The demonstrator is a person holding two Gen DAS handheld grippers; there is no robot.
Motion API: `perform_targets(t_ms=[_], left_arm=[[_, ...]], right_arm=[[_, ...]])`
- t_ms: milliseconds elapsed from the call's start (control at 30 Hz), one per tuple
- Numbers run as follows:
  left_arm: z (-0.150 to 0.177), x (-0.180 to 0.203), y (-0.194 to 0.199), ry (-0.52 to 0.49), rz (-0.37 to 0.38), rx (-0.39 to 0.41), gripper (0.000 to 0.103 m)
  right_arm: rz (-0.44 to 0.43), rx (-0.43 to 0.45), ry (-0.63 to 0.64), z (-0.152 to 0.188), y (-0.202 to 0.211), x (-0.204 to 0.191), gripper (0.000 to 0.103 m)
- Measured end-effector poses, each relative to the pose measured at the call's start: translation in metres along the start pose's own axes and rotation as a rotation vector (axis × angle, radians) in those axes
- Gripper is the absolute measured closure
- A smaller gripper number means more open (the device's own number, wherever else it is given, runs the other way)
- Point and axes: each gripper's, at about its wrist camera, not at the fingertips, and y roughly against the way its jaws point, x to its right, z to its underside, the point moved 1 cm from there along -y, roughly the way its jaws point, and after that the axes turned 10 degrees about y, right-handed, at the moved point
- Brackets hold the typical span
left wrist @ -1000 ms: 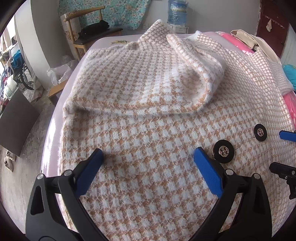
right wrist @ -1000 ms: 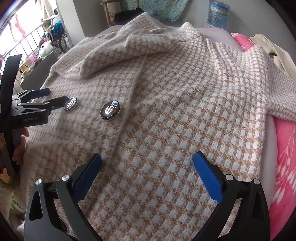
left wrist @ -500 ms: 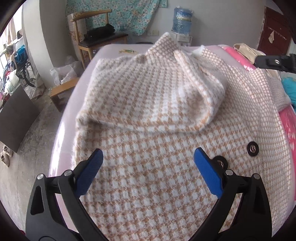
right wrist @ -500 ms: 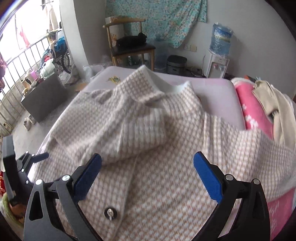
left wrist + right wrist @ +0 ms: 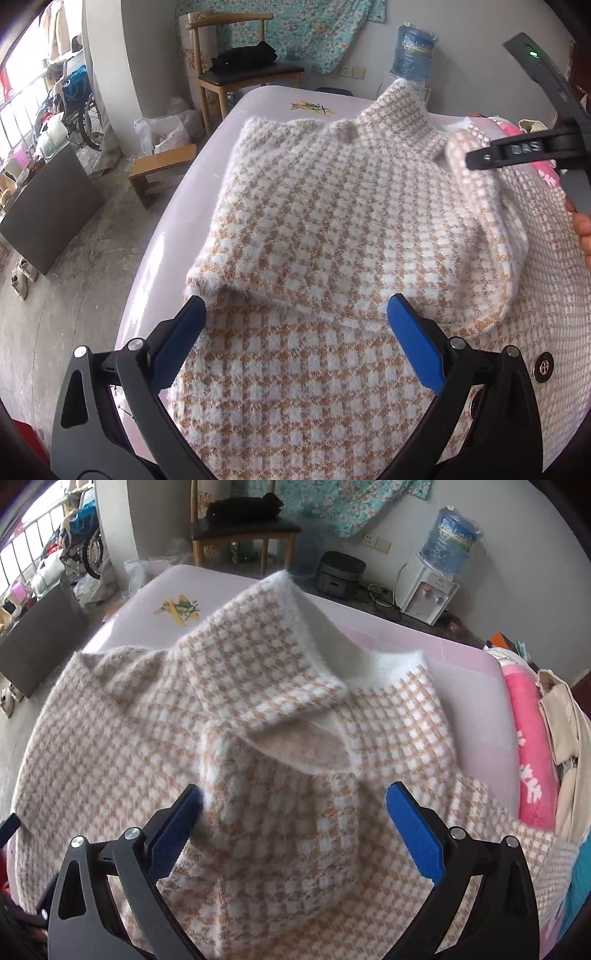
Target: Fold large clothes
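- The checked coat [image 5: 332, 229] lies spread on the pale pink bed [image 5: 162, 251], with its long axis running away from both claws, the collar [image 5: 280, 653] at the far end.
- The left claw [image 5: 295, 343] is wide open and holds nothing; the folded sleeve's edge [image 5: 207, 280] lies just ahead, toward its left finger.
- The right claw [image 5: 295, 827] is also wide open and empty, over the upper coat just below the collar, so it is the nearer one to the collar.
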Motion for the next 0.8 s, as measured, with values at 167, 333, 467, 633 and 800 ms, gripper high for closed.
perform_targets(t_ms=[167, 333, 467, 633, 800], left_arm=[[0.004, -0.002, 0.002, -0.010, 0.009, 0.003, 0.008], [0.006, -0.008, 0.005, 0.005, 0.012, 0.004, 0.008], [0.005, -0.013, 0.011, 0.034, 0.028, 0.006, 0.008], [0.001, -0.020, 0.036, 0.058, 0.067, 0.050, 0.008], [0.006, -0.026, 0.062, 0.028, 0.091, 0.091, 0.008]], right_arm=[[-0.074, 0.052, -0.100, 0.086, 0.060, 0.048, 0.006], [-0.242, -0.027, -0.267, 0.173, 0.072, 0.081, 0.007], [-0.418, 0.040, -0.425, 0.198, 0.077, 0.100, 0.014], [-0.474, 0.069, -0.465, 0.177, 0.065, 0.106, 0.022], [-0.445, 0.003, -0.510, 0.161, 0.031, 0.109, 0.036]])
